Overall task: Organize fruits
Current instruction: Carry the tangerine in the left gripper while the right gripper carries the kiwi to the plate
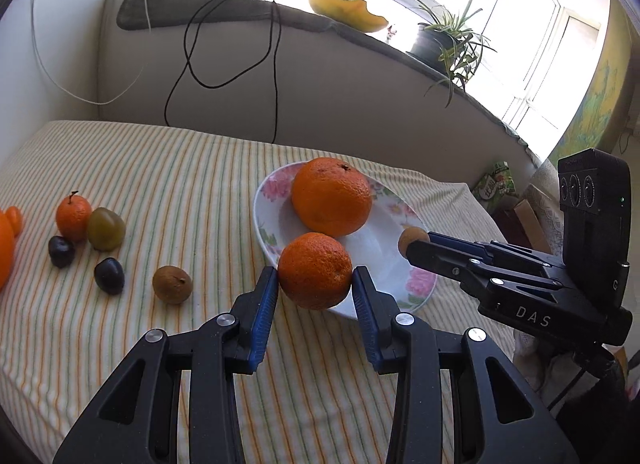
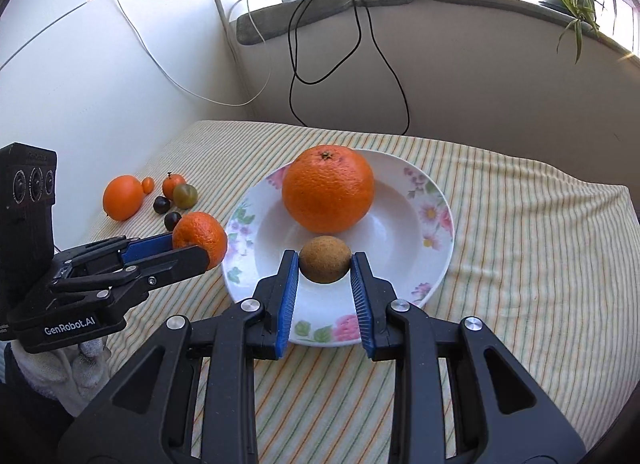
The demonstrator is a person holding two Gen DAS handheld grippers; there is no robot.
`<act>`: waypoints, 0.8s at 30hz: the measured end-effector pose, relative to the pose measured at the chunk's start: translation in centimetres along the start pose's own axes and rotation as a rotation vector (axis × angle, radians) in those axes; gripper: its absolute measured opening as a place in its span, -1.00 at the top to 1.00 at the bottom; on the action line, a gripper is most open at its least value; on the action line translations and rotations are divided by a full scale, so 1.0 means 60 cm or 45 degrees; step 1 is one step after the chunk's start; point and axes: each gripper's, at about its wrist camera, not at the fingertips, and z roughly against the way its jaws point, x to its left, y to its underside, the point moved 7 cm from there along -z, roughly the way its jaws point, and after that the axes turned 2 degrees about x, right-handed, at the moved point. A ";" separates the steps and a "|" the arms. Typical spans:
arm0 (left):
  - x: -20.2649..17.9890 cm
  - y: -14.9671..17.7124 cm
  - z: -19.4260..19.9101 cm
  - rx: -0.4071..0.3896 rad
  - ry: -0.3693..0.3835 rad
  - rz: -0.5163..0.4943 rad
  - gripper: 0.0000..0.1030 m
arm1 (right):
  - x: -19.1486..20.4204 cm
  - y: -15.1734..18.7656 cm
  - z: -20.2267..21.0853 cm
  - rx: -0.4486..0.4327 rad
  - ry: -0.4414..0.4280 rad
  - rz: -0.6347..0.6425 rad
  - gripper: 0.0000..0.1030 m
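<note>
A white floral plate [image 1: 272,219] [image 2: 436,223] holds a large orange [image 1: 331,196] [image 2: 328,188]. My left gripper [image 1: 316,284] [image 2: 196,246] is shut on a small mandarin [image 1: 315,270] [image 2: 200,238], held at the plate's near left rim. My right gripper [image 2: 325,264] [image 1: 412,246] is shut on a small brown fruit [image 2: 325,259] [image 1: 413,239] over the plate's front part. Left of the plate on the striped cloth lie a tangerine [image 1: 73,217], a green plum [image 1: 105,228], two dark plums [image 1: 61,251] [image 1: 109,275] and another brown fruit [image 1: 172,284].
A second orange [image 2: 123,197] and a tiny orange fruit [image 2: 148,184] lie at the cloth's far left. Behind the table a sill carries cables [image 1: 224,43], a yellow bowl [image 1: 348,11] and a potted plant [image 1: 444,43]. A gloved hand [image 2: 60,372] holds the left gripper.
</note>
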 end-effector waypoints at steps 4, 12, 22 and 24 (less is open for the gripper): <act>-0.023 -0.005 -0.018 0.015 0.022 -0.021 0.29 | -0.029 -0.008 -0.010 0.008 0.017 -0.013 0.45; -0.057 -0.011 -0.051 0.049 0.043 -0.063 0.29 | -0.066 -0.025 -0.025 0.005 0.047 -0.016 0.46; -0.078 -0.011 -0.080 0.085 0.052 -0.070 0.29 | -0.079 -0.045 -0.042 0.014 0.051 0.013 0.45; -0.081 -0.012 -0.084 0.090 0.051 -0.070 0.29 | -0.079 -0.046 -0.044 0.017 0.050 0.018 0.46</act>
